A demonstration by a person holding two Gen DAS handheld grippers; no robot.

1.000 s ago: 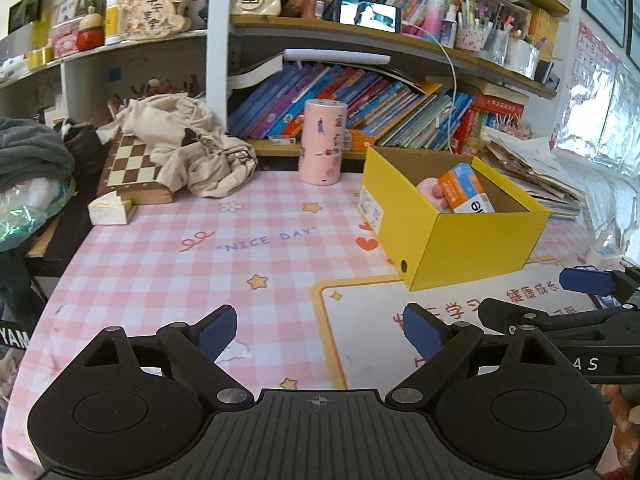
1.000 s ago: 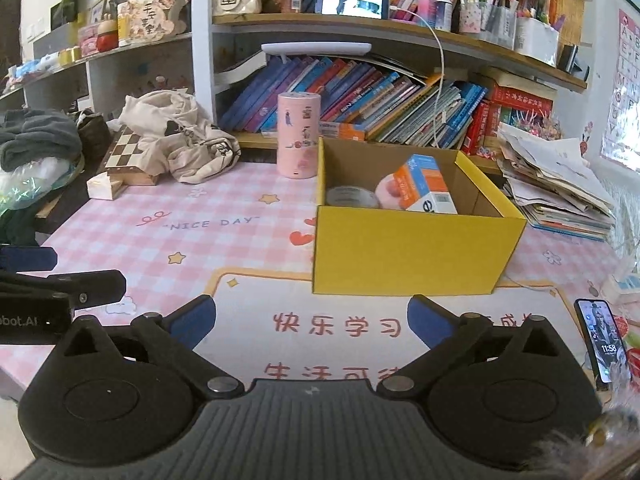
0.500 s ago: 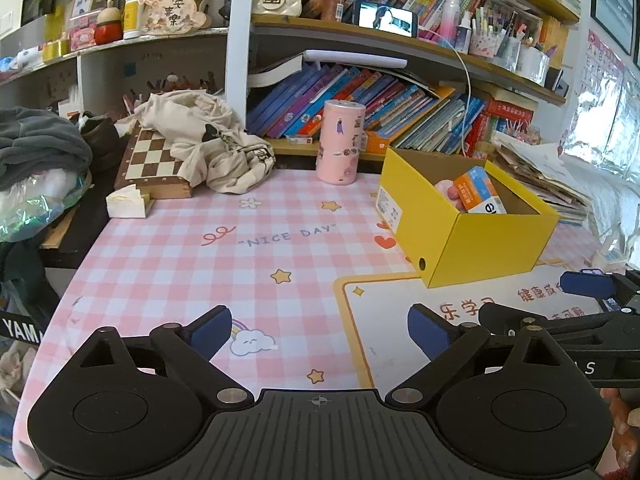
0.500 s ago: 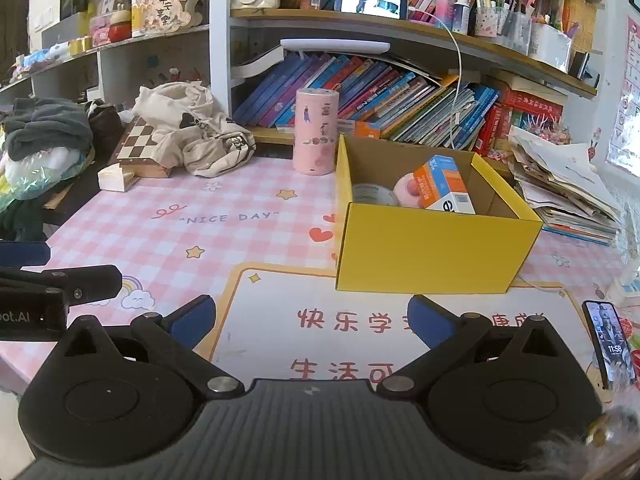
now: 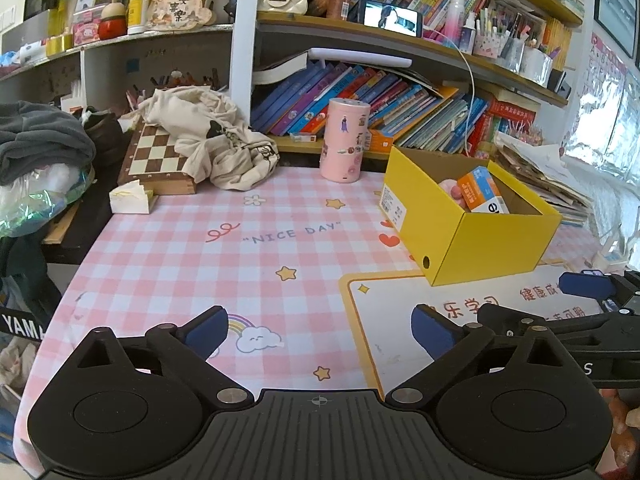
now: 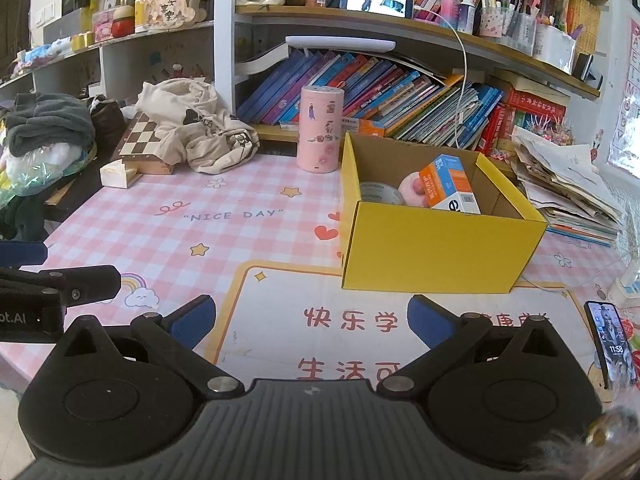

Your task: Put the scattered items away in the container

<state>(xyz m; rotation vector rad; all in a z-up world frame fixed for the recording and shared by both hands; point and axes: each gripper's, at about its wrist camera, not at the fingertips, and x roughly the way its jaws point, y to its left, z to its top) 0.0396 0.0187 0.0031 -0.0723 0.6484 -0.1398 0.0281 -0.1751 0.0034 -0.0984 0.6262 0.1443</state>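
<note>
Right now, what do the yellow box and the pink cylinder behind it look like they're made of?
The yellow box looks like cardboard: matte yellow outside, plain brown inside, with thin folded walls and sharp creased corners. The pink cylinder seems smooth and slightly glossy, with stickers or printed pictures on its side; it could be plastic or coated metal, the look leaves that open.

one yellow box (image 6: 440,256) on the right, with three things counted inside: one roll of tape (image 6: 378,194), one pink round item (image 6: 412,188), one orange-and-white carton (image 6: 450,184). far behind, one pink canister (image 6: 320,128). far left, one chessboard (image 6: 138,142), one cream cloth heap (image 6: 192,124). near right, one phone (image 6: 612,340). two grippers, left gripper (image 5: 320,330) and right gripper (image 6: 310,318).
</note>
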